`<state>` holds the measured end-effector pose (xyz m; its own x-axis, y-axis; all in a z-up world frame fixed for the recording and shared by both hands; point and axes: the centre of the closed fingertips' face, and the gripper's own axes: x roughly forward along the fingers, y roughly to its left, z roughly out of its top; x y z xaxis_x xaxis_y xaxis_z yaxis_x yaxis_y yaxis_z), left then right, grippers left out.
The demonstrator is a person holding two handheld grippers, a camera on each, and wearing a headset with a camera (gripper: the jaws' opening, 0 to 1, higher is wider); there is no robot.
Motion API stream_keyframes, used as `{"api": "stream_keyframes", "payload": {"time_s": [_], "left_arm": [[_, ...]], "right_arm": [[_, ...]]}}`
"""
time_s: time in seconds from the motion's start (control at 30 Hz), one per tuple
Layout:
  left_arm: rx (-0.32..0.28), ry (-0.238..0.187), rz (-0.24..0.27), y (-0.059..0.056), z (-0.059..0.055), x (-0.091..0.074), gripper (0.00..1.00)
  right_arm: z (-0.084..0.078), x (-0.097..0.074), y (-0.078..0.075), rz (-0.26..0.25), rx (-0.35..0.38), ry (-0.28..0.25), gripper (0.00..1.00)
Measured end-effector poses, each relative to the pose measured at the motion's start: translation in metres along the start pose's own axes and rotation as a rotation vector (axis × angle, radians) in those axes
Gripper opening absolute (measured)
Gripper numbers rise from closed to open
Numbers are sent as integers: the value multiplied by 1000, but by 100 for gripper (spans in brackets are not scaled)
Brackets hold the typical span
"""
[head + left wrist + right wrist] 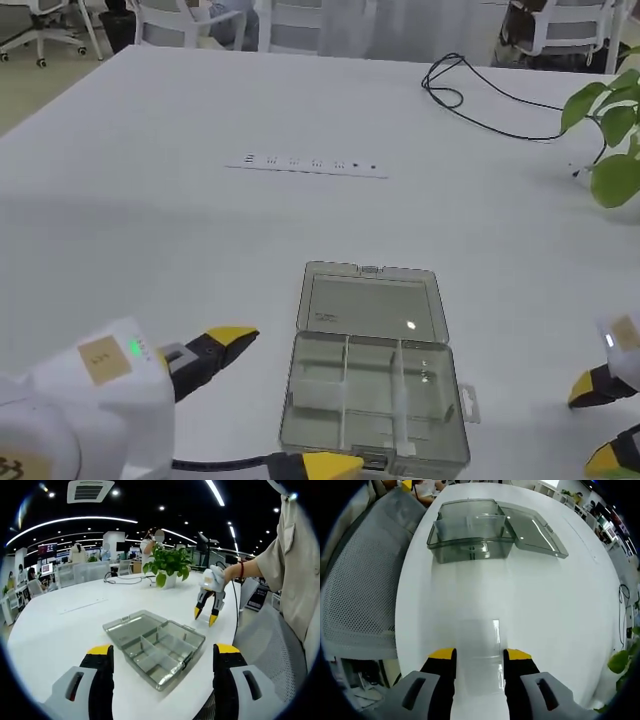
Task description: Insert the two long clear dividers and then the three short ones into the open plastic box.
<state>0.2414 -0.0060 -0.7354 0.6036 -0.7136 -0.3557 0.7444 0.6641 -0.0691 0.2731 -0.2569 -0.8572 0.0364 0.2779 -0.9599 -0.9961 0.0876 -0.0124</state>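
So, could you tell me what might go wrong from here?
The clear divider lies flat on the white table between the right gripper's open jaws. It is hard to see and may slide rather than lift. The plastic box sits near the table's edge, so a push while seating a piece could shift it towards that edge. The left gripper is close to the box and could knock it.

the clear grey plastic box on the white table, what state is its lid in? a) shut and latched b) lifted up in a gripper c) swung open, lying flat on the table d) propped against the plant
c: in the head view the lid of the clear grey plastic box lies flat on the white table, on the far side of the box's open compartments.
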Motion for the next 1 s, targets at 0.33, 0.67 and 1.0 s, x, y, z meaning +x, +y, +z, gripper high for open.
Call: {"api": "stream_keyframes", "payload": {"time_s": [0.33,0.67,1.0], "left_arm": [[3,1,2,-2,3,0,82],[-6,3,6,-4,3,-3,79],[-137,-46,-20,-8,11,-3,74]], "right_arm": [[1,-1,0,-1,-8,-13,33],[1,-2,1,-4,-10,-6,32],[14,-17,-8,-84,3,-72,32]]}}
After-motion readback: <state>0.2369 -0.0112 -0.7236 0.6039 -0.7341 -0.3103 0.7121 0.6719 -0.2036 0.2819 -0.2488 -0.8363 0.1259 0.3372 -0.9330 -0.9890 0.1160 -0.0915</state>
